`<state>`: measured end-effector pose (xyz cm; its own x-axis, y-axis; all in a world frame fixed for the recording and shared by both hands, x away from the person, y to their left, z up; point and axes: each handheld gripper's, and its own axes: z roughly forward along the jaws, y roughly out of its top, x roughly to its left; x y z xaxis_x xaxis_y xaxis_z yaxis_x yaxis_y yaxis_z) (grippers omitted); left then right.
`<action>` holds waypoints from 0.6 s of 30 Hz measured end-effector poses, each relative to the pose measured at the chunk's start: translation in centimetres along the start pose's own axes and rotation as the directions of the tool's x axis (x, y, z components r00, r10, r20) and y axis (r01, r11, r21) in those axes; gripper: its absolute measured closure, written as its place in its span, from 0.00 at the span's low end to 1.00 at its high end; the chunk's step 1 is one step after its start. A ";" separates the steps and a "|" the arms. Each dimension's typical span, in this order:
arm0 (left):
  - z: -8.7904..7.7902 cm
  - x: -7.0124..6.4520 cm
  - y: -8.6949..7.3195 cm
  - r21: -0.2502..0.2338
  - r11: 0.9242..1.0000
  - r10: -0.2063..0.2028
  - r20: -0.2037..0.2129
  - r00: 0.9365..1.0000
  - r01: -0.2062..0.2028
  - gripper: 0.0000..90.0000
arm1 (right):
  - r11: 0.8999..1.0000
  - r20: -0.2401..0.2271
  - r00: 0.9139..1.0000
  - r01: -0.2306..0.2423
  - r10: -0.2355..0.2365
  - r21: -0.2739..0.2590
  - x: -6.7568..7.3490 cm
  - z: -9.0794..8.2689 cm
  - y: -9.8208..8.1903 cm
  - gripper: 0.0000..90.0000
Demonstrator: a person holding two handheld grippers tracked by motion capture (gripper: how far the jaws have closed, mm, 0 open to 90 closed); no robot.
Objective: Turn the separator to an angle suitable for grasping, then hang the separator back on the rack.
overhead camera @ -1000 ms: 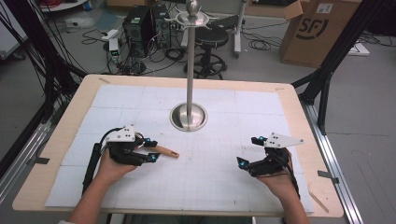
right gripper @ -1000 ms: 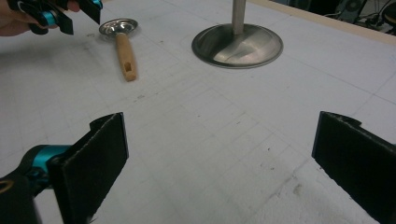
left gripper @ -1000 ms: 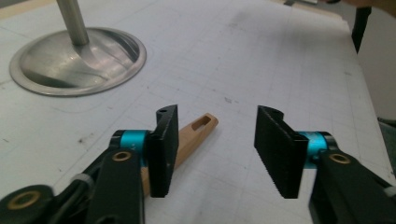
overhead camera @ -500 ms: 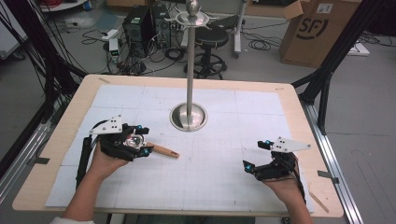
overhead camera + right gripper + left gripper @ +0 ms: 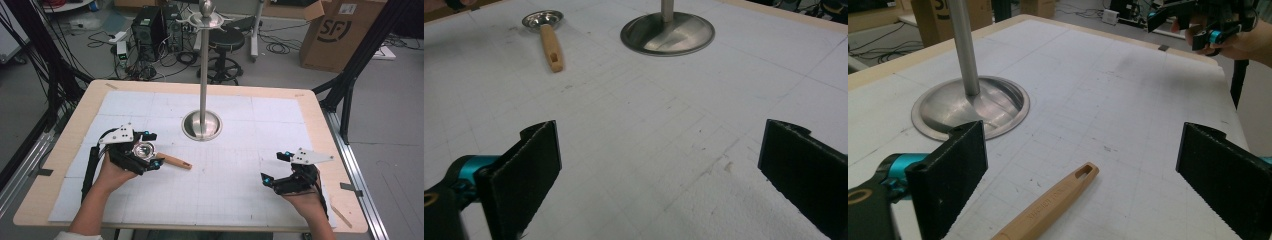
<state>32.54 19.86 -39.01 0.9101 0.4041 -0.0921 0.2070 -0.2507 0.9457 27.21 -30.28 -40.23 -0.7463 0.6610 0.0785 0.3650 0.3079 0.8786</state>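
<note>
My left gripper (image 5: 1083,165) spread wide, nothing held; wooden spoon handle (image 5: 1048,205) on table (image 5: 240,200) just below and between jaws. Risk, my guess: closing from this tilt, pads could skid off rounded handle, roll spoon, or jaw tip could jam into table. Metal stand base (image 5: 973,107) near, ahead of left jaw; sideways swing could knock it.

My right gripper (image 5: 659,170) also spread, empty, well apart from spoon. Right gripper view shows metal spoon bowl (image 5: 542,19); left gripper view gives handle slot and lettering.
</note>
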 end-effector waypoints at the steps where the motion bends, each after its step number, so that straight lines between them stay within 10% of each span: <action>1: 0.0 0.0 0.0 0.000 1.000 0.002 0.005 1.000 -0.002 0.08 | 1.000 -0.001 1.000 0.000 0.000 0.003 0.0 0.0 0.0 0.02; 18: -0.4 -0.1 -0.1 0.024 0.999 0.029 -0.009 1.000 -0.029 0.08 | 1.000 -0.013 1.000 0.012 -0.011 0.014 0.2 0.9 0.3 0.02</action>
<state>32.30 20.20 -38.98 0.9125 0.4044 -0.0618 0.1890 -0.2829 0.9403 27.67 -29.48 -40.33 -0.7577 0.6484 0.0745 0.3640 0.3251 0.8728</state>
